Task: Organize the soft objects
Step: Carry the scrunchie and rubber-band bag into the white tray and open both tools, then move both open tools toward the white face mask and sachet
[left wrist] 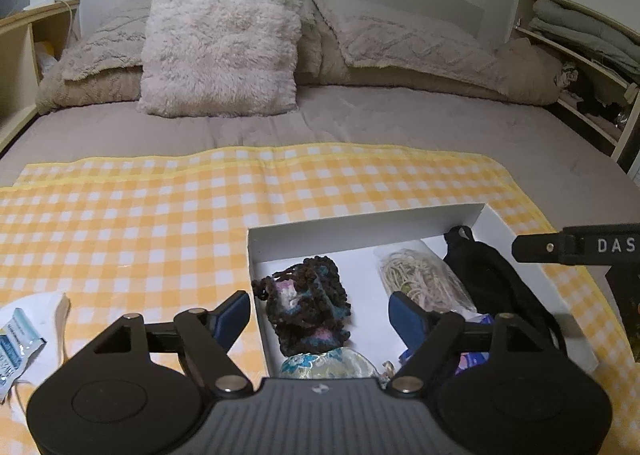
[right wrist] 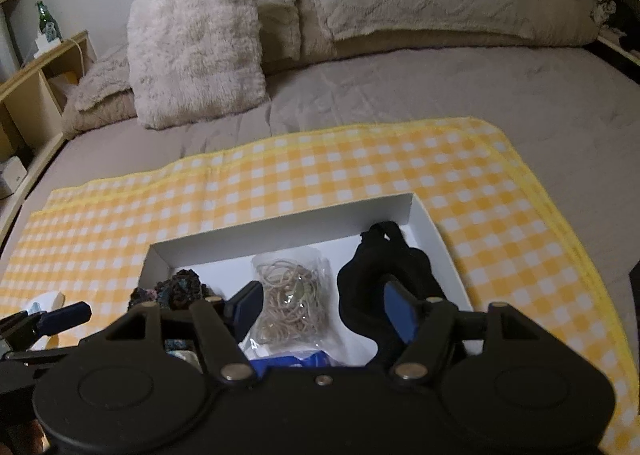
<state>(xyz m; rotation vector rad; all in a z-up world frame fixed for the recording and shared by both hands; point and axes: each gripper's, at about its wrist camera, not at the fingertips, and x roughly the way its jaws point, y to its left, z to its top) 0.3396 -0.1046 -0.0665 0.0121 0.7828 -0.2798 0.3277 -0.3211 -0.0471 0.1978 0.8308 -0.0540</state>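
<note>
Left wrist view. My left gripper (left wrist: 320,313) hangs over the near-left part of the white box (left wrist: 360,221), jaws spread, nothing between the pads. Directly below them lies the crocheted pouch (left wrist: 306,305), dark yarn with pink and teal, inside the box against its left wall. Its long axis runs from the near edge toward the far wall, the drawstring end pointing far-left. A floral fabric item (left wrist: 328,363) touches its near end. To the right sit the bag of rubber bands (left wrist: 420,275) and the black cloth (left wrist: 492,283), each also lying lengthwise near-to-far. A packet (left wrist: 18,339) rests outside the box on the checked cloth (left wrist: 140,215), at the left edge.

Right wrist view. My right gripper (right wrist: 322,309) is likewise unclenched and empty, poised between the rubber bands and the black cloth. The black cloth's narrow end points to the far-right corner of the box.

Judgement. The pouch appears deposited, and I read the step in hand as backing away. To do it well, I should lift both grippers straight clear so no pad snags the yarn loops or the black cloth. The packet at the left is likely my next target; I would approach it with the left gripper across its short side.
</note>
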